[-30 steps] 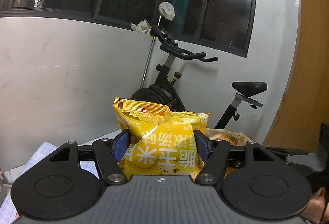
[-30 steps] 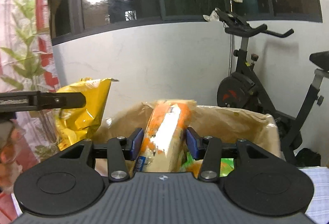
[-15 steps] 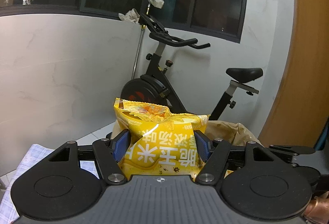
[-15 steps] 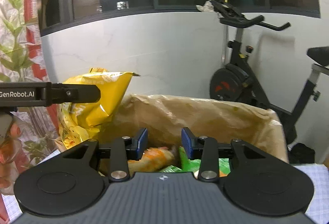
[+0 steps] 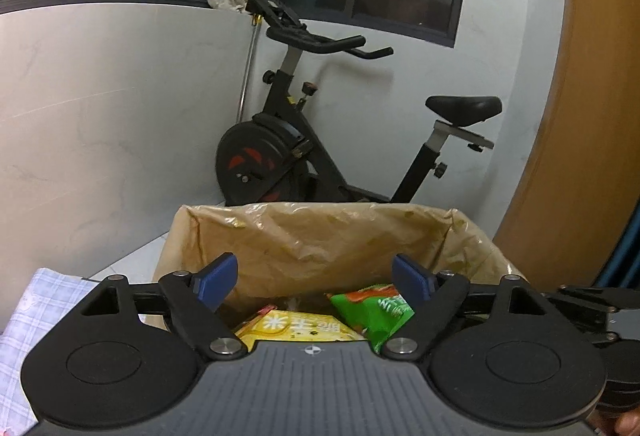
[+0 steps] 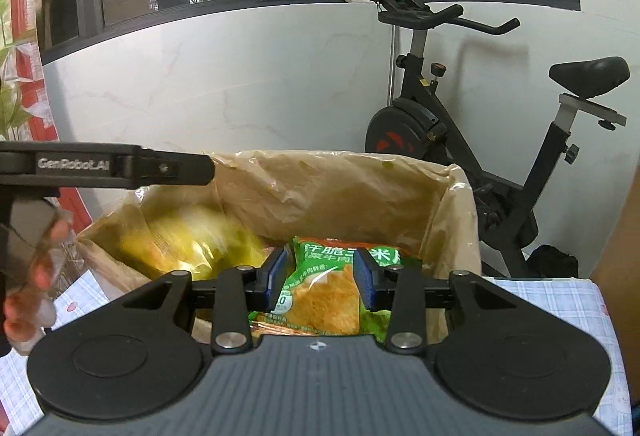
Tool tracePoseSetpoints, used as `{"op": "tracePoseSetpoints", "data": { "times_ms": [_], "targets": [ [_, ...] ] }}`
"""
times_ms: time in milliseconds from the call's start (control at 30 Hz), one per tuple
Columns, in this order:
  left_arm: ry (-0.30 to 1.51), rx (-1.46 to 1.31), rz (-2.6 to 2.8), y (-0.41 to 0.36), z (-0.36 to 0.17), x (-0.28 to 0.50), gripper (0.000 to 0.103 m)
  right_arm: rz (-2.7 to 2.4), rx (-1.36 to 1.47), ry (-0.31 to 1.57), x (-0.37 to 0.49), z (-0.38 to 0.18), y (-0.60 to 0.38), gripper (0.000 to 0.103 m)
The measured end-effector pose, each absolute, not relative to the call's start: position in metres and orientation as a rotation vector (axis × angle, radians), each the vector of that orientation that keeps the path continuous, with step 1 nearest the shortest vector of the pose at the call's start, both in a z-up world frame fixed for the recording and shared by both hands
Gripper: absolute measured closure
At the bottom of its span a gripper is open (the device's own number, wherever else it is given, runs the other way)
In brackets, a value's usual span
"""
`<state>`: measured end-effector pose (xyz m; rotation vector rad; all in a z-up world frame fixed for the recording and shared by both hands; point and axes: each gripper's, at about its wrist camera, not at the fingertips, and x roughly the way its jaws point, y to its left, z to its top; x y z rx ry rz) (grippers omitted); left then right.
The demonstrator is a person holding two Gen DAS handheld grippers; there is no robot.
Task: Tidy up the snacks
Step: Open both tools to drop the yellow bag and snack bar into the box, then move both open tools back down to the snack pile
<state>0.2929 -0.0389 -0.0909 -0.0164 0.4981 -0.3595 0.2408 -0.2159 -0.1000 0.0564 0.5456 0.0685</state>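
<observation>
Snack packets lie in the lined bin (image 5: 320,236): yellow packet (image 5: 296,328) below the wide-open left gripper (image 5: 314,278); right gripper (image 6: 320,278) clamps the green packet (image 6: 324,292).

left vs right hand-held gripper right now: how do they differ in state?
The left hand-held gripper has its jaws spread wide with nothing between them; the right hand-held gripper has its jaws much narrower, with the green snack bag between them, though contact is unclear. Below the left one lies the yellow snack bag, free in the lined box. Both are poised over that same box.
</observation>
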Motion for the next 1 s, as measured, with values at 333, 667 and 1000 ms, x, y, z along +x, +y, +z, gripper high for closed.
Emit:
{"op": "tracePoseSetpoints", "data": {
  "times_ms": [333, 667, 1000],
  "targets": [
    [0.463, -0.026, -0.303, -0.003, -0.079, 0.258, 0.017, 0.077, 0.075, 0.501, 0.216, -0.094, -0.216, 0.063],
    [0.434, -0.072, -0.226, 0.049, -0.076, 0.204, 0.017, 0.085, 0.085, 0.379, 0.164, -0.087, -0.221, 0.063],
    [0.548, -0.151, -0.162, 0.056, -0.130, 0.179, 0.018, 0.031, 0.069, 0.382, 0.125, -0.110, -0.235, 0.062]
  ]
}}
